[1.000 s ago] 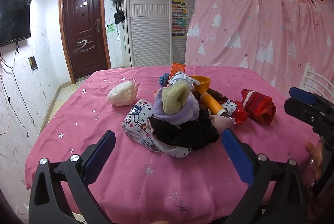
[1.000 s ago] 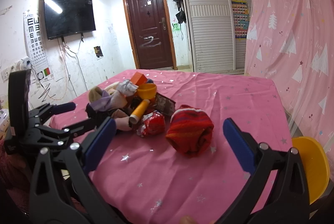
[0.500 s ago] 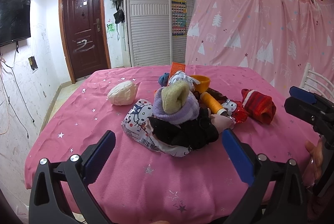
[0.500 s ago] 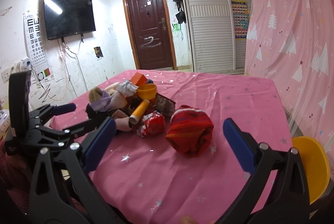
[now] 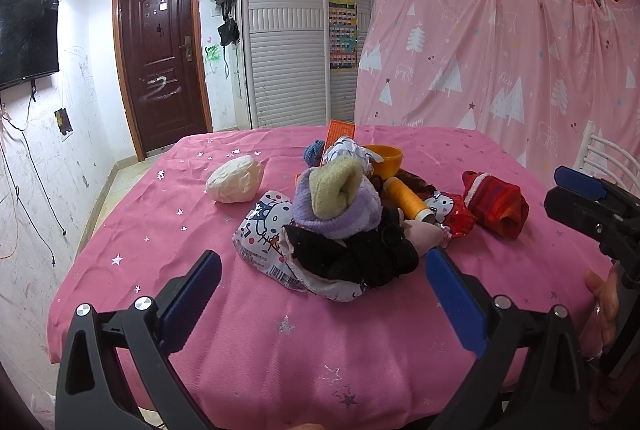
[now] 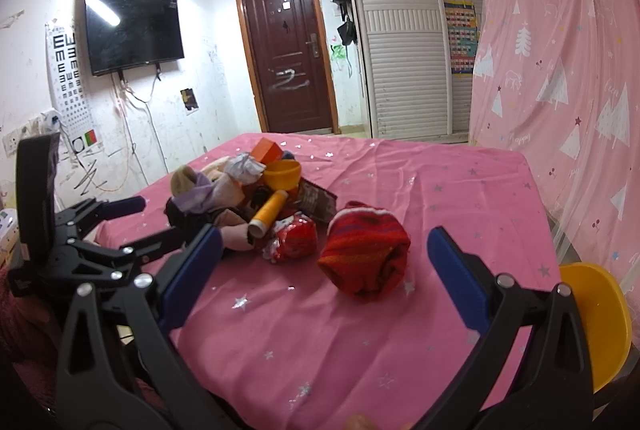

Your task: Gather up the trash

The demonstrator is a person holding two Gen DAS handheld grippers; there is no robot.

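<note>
Both tools hang wide apart and empty at the desk [image 5: 240, 330] edge. The Hello Kitty wrapper [image 5: 266, 230] lies under the sock heap; left tool [image 5: 322, 288] should pinch its free corner.

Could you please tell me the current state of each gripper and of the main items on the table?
Left gripper: open, empty.
Right gripper: open, empty.
Red sock: rolled up, lying apart from the pile.
Thread spool: on its side in the pile.
Orange bowl: upright, behind the pile.
White wad: crumpled, alone on the cloth.
Door: shut.
TV: off.
</note>
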